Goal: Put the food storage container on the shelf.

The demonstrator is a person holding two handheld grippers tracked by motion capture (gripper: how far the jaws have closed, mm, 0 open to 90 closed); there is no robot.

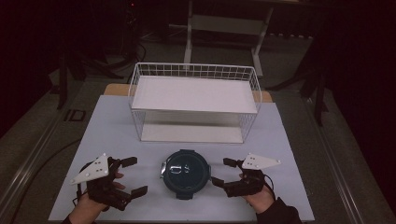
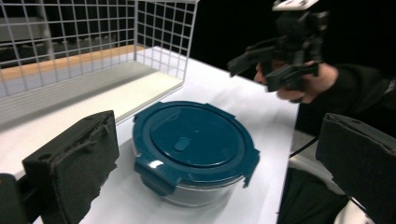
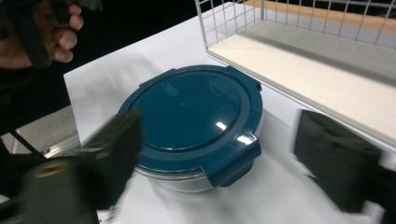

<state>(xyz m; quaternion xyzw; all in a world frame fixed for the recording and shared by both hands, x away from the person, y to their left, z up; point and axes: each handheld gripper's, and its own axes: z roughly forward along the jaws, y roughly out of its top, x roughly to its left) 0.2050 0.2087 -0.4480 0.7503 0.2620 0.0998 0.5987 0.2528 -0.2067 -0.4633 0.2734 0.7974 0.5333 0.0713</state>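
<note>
I read no label on the blue-lidded container [image 1: 185, 173], sitting between my spread left tongs [image 1: 132, 176] at nine o'clock and spread, blurred right tongs [image 1: 222, 172] at three.

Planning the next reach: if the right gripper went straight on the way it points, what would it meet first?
Probably the blue-lidded round container: it lies straight ahead of the open right gripper, apart from its jaws.

Dim room, brightly lit table [image 1: 116, 130]; right gripper view shows motion blur on its jaws.
</note>
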